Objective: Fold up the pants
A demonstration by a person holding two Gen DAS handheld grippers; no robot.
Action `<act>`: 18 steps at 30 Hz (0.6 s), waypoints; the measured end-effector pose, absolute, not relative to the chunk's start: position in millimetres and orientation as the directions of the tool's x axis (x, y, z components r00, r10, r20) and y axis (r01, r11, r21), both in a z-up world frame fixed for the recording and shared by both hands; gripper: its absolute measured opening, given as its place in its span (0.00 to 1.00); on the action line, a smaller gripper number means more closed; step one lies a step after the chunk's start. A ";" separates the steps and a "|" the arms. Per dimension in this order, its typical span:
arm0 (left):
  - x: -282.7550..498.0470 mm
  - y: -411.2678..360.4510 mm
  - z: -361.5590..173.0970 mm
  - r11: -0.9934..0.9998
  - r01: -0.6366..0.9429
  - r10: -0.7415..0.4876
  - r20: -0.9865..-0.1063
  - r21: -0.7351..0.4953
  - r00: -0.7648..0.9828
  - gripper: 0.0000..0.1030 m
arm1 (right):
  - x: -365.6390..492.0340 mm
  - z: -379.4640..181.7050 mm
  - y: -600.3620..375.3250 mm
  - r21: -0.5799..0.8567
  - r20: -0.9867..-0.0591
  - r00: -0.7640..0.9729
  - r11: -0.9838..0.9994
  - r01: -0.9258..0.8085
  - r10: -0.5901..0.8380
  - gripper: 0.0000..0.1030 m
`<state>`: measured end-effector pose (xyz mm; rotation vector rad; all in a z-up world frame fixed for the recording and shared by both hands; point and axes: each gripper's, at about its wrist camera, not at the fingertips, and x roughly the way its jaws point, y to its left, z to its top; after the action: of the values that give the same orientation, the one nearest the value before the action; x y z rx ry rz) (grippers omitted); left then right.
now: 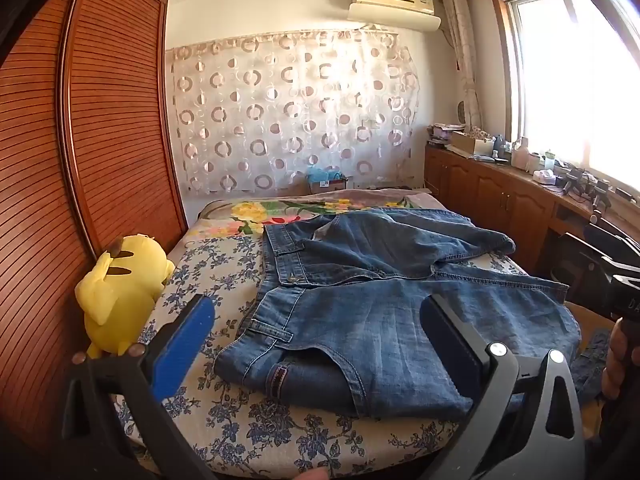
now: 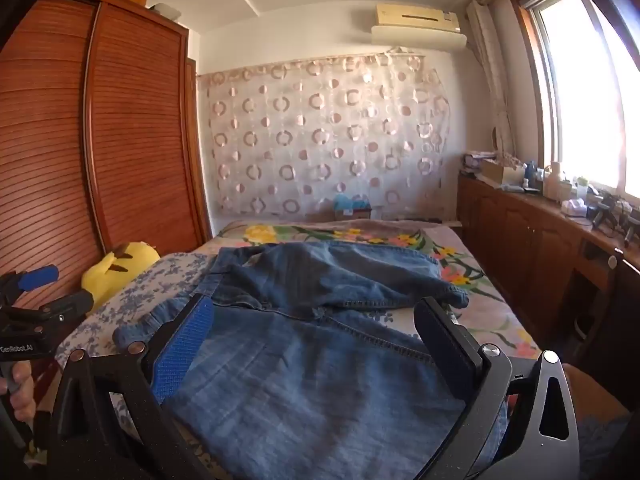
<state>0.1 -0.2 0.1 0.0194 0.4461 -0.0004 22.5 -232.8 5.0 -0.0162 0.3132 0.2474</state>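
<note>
Blue jeans (image 1: 360, 320) lie spread on the flowered bed (image 1: 224, 272), waistband toward the left and legs running right. One leg (image 1: 400, 240) is bunched across the far side. My left gripper (image 1: 324, 328) hovers open over the waistband end, blue pad on the left and black pad on the right, nothing between them. My right gripper (image 2: 316, 320) stands open just above the jeans (image 2: 320, 380) near the leg part, not gripping cloth. The left gripper (image 2: 56, 292) also shows at the left edge of the right wrist view, held by a hand (image 2: 18, 388).
A yellow plush toy (image 1: 120, 284) sits on the bed's left edge against the slatted wooden wardrobe (image 1: 100, 140). A wooden cabinet (image 1: 500, 196) crowded with bottles and boxes runs under the window on the right. A patterned curtain covers the far wall.
</note>
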 end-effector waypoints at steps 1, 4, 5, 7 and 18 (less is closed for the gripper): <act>0.1 -0.1 0.0 1.000 0.005 0.003 -0.431 0.018 0.902 1.00 | 22.4 5.2 -233.0 0.025 -0.307 0.922 0.970 -0.242 0.238 0.99; 0.1 -0.2 0.0 1.000 0.005 0.006 -0.428 0.024 0.904 1.00 | 21.4 5.6 -232.5 0.029 -0.306 0.921 0.970 -0.243 0.240 0.99; 0.4 0.0 0.0 1.000 0.005 0.005 -0.428 0.023 0.904 1.00 | 19.6 2.9 -233.5 0.031 -0.306 0.921 0.969 -0.244 0.242 0.99; 1.3 1.0 -0.3 1.000 0.006 0.003 -0.427 0.019 0.904 1.00 | 20.5 2.5 -231.6 0.033 -0.318 0.917 0.970 -0.242 0.239 0.99; -0.1 -0.1 0.2 1.000 0.005 0.006 -0.421 0.026 0.907 1.00 | 19.9 2.3 -228.9 0.037 -0.318 0.917 0.969 -0.242 0.241 0.99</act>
<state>-0.1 -0.1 0.2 0.0265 0.4346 0.0003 19.9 -228.9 2.3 -0.0032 0.3270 0.2488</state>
